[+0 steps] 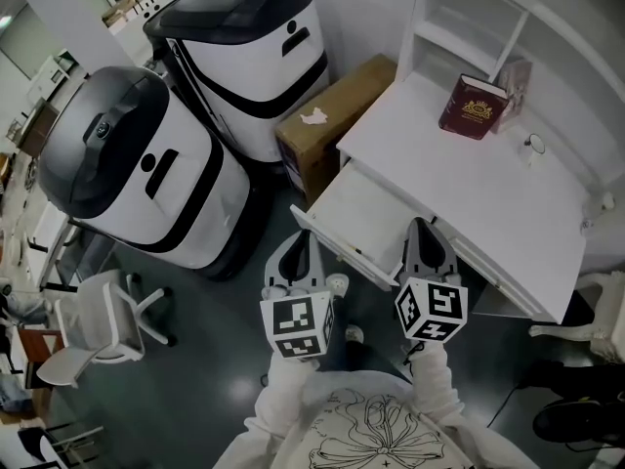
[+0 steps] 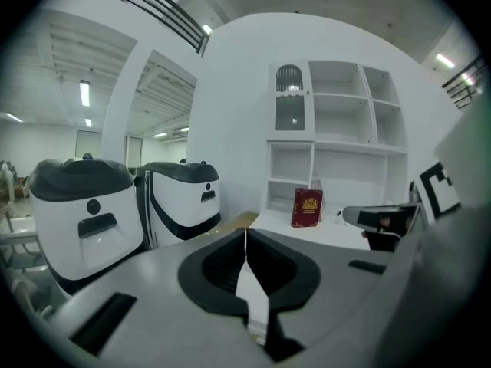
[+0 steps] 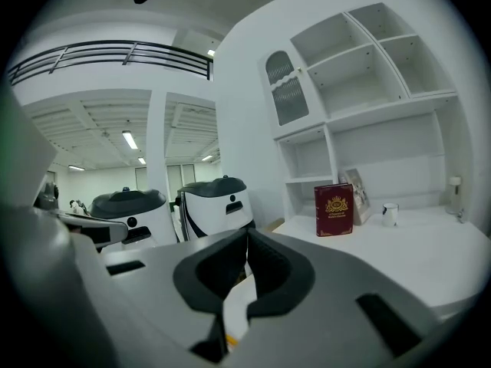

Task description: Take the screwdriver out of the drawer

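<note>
Smooth white drawer (image 1: 354, 209), matt cardboard box (image 1: 332, 106)

Dark glossy floor (image 1: 205, 360) w/ glare spots. White desk (image 1: 488, 203) w/ white shelf unit (image 1: 459, 18) on top, against white wall (image 2: 230, 106). Red book (image 1: 472, 107) upright on desk by shelves. Cardboard box (image 1: 332, 115) btwn desk & big white-and-black machine (image 1: 249, 52); 2nd machine (image 1: 137, 164) just beside. White chair (image 1: 98, 325) near 2nd machine. Ceiling strip lights (image 2: 84, 94) on; dark railing (image 3: 107, 52) up high.
</note>
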`<control>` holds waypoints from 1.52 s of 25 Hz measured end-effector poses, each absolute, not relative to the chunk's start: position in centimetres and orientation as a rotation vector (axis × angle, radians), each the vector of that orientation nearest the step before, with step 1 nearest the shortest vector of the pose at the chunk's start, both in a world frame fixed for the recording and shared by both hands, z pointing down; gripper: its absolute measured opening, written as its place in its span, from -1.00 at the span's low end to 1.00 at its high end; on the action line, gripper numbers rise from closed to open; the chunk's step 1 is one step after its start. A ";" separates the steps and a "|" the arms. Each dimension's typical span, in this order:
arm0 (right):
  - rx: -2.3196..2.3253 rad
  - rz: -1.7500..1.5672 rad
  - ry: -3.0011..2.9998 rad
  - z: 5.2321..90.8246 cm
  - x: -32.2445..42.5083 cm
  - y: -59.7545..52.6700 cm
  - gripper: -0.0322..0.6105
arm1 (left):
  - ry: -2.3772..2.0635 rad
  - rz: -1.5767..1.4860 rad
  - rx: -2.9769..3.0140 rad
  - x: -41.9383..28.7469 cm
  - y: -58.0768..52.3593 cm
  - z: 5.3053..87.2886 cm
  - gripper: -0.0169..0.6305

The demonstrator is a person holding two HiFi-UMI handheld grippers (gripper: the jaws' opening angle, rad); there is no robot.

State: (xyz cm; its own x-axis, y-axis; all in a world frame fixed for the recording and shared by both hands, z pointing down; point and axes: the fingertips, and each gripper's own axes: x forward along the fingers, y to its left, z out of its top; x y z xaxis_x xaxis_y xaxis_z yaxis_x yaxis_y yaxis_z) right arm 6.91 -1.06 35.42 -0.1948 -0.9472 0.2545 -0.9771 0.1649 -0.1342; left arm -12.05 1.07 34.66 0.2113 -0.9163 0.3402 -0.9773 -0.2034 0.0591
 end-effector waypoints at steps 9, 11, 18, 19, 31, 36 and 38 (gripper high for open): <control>1.958 0.429 -2.243 37.1 7.1 -7.6 -0.89 | -1.704 0.364 2.262 -11.7 -6.6 36.6 -0.92; 1.964 0.440 -2.223 37.7 7.2 -9.1 -0.89 | -1.680 0.376 2.268 -11.5 -8.3 37.1 -0.92; 2.002 0.487 -2.147 39.6 7.6 -13.5 -0.89 | -1.581 0.438 2.286 -10.9 -13.7 39.6 -0.92; 2.007 0.493 -2.136 39.9 7.6 -14.0 -0.89 | -1.567 0.446 2.290 -10.8 -14.4 40.0 -0.92; 2.059 0.585 -2.015 43.8 9.0 -18.3 -0.89 | -1.345 0.582 2.354 -7.8 -19.7 44.8 -0.92; 2.080 0.662 -1.971 45.9 9.9 -19.3 -0.89 | -1.194 0.680 2.386 -6.0 -20.7 47.3 -0.92; 2.080 0.679 -1.954 46.6 10.2 -19.6 -0.89 | -1.124 0.715 2.399 -5.2 -20.8 48.3 -0.92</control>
State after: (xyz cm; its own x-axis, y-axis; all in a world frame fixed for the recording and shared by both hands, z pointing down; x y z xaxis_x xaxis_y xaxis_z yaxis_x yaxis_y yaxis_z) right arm 10.20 -19.60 46.56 0.0162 -0.8868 0.4619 -0.9822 -0.1007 -0.1588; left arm -5.18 -20.78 48.27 0.5474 -0.5872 0.5963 -0.7890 -0.5996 0.1338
